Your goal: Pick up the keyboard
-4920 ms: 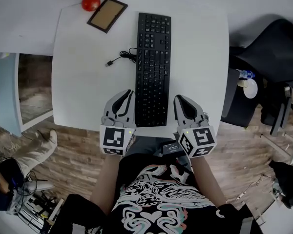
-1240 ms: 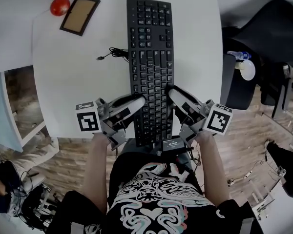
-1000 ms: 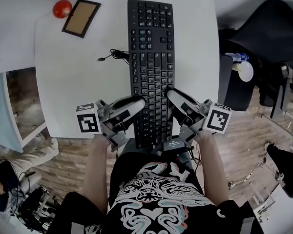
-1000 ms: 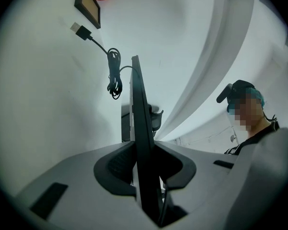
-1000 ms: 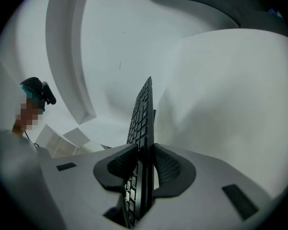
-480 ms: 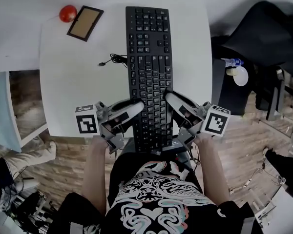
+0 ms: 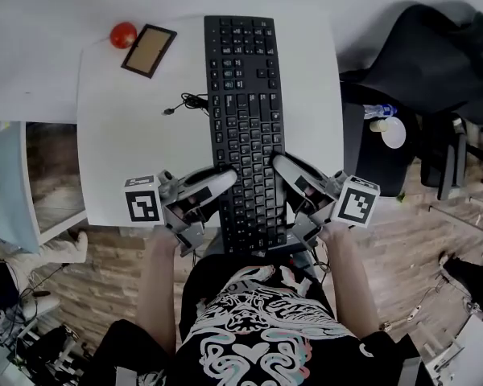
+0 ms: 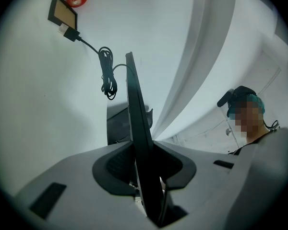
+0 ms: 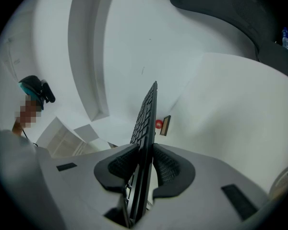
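The black keyboard lies lengthwise on the white table, and its near end juts over the front edge. My left gripper grips its left long edge near that end, and the right gripper grips the right edge opposite. In the left gripper view the keyboard runs edge-on between the pads of the left gripper, which press on it. In the right gripper view the right gripper is still closing, its pads against both faces of the keyboard.
The keyboard's coiled cable lies on the table to its left. A red ball and a small framed board sit at the far left corner. A black chair stands right of the table.
Several seconds ago both grippers stood beside the keyboard's near end; now both are turned inward and clamped on its sides. Over the last second only the camera view shifted.
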The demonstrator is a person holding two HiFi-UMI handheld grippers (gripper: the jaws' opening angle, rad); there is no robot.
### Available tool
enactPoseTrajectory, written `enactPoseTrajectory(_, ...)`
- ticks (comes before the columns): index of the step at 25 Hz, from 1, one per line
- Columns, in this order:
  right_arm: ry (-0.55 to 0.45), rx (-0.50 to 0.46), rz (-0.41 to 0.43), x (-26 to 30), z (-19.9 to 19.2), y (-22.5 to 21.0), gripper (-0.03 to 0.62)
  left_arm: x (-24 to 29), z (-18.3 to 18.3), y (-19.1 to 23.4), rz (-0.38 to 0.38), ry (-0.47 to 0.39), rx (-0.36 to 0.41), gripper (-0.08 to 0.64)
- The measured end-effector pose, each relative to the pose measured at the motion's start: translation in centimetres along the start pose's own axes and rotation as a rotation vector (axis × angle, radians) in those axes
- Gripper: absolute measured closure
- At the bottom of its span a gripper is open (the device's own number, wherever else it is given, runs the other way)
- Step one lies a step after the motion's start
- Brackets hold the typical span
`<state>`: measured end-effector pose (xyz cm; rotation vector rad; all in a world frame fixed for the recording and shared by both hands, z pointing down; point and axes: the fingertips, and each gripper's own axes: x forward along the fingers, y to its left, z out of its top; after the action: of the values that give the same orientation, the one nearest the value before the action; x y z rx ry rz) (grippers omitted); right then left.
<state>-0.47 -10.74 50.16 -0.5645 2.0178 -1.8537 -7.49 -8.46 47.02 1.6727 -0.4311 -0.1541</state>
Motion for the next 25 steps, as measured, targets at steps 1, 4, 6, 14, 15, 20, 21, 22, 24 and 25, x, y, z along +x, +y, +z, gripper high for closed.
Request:
enactPoseTrajectory(1,-0.006,-0.005,0.003,-0.03,0.00,0.06,0.479,0.00,-0.04,0.00,-0.005,0.002,0.004,0.459)
enactPoseTrajectory(4,-0.025,-0.016,0.012,-0.16,-0.02,0.30,0.479,-0.03,-0.18,-0.06,-0.020,0.007,0.013,0.457)
enactPoseTrajectory(6,-0.037,-0.015,0.019,-0.23,0.05,0.41,0.479,0.00,-0.20,-0.09,-0.025,0.008,0.015,0.457)
enactPoseTrajectory(14,-0.054,-0.018,0.033,-0.26,0.06,0.39,0.479,0.00,-0.32,0.08,-0.035,0.003,0.020,0.456)
enactPoseTrajectory(15,-0.059,-0.022,0.035,-0.26,0.09,0.43,0.479,-0.02,-0.33,0.11,-0.039,0.002,0.020,0.456)
enactPoseTrajectory(20,-0.064,-0.029,0.032,-0.17,-0.04,0.52,0.479,-0.15,-0.52,0.37,-0.059,-0.004,0.006,0.454)
enactPoseTrajectory(21,-0.064,-0.031,0.031,-0.12,-0.04,0.55,0.479,-0.17,-0.52,0.40,-0.063,-0.005,0.005,0.453)
enactPoseTrajectory(22,-0.065,-0.033,0.029,-0.09,-0.01,0.60,0.479,-0.17,-0.50,0.40,-0.066,-0.005,0.007,0.453)
enactPoseTrajectory(24,-0.071,-0.039,0.029,-0.15,0.06,0.80,0.479,-0.16,-0.46,0.28,-0.071,-0.001,0.015,0.453)
enactPoseTrajectory(25,-0.075,-0.043,0.031,-0.22,0.11,0.96,0.479,-0.13,-0.45,0.18,-0.074,0.003,0.019,0.453)
